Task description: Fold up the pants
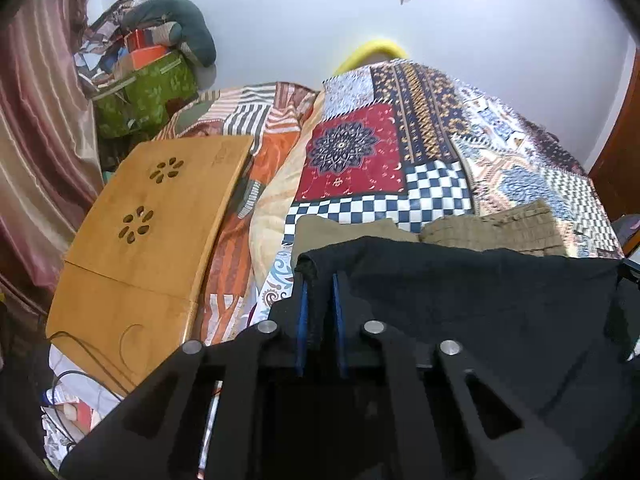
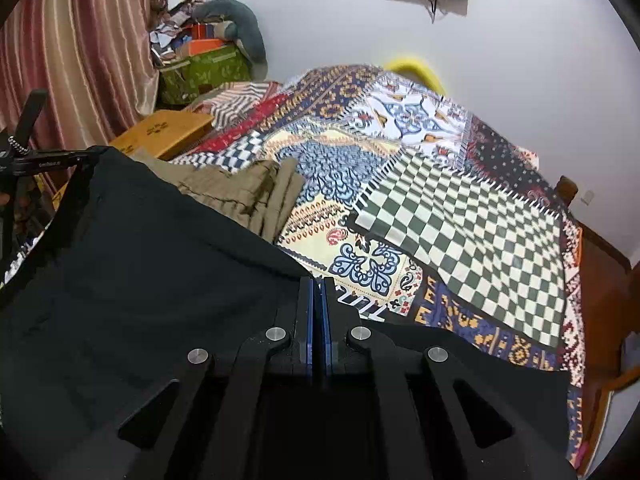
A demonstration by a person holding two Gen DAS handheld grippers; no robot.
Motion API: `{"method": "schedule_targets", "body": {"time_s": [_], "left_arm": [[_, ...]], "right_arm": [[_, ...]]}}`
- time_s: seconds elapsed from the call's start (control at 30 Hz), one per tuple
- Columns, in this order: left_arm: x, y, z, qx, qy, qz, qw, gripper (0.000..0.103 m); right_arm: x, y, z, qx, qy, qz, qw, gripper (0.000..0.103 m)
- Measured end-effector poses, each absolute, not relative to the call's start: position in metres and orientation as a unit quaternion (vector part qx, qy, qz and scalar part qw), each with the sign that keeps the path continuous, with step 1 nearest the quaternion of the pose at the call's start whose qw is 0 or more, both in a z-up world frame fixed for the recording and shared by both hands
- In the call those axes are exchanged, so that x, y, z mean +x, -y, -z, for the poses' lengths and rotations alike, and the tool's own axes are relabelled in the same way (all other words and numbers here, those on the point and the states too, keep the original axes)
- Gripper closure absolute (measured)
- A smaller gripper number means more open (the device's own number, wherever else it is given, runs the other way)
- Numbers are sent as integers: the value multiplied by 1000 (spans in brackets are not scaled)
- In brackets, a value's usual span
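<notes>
The black pants [image 1: 480, 304] hang stretched between my two grippers above the patchwork bedspread [image 1: 432, 184]. My left gripper [image 1: 319, 280] is shut on the pants' left top edge, with cloth bunched between its blue pads. My right gripper [image 2: 318, 282] is shut on the pants' right edge; the black cloth [image 2: 140, 264] fills the left half of that view. The left gripper's frame [image 2: 36, 160] shows at the far left of the right wrist view.
Folded khaki pants [image 1: 496, 228] lie on the bed just beyond the black pants, also seen in the right wrist view [image 2: 248, 192]. A wooden lap desk [image 1: 148, 236] rests on the bed's left side. Curtains [image 1: 36, 140] and piled bags [image 1: 140, 80] stand at left.
</notes>
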State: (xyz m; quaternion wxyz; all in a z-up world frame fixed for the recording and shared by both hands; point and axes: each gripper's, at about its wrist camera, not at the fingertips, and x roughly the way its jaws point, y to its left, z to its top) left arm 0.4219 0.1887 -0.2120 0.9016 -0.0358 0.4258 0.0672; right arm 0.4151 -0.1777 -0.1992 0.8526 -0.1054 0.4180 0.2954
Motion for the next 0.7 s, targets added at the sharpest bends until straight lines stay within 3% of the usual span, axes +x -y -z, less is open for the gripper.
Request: {"method": "schedule_targets", "body": {"time_s": [0.7], "left_arm": [[286, -179, 148, -49, -378, -54, 923, 93]], "right_arm": [[310, 202, 140, -73, -395, -311, 862, 100]]}}
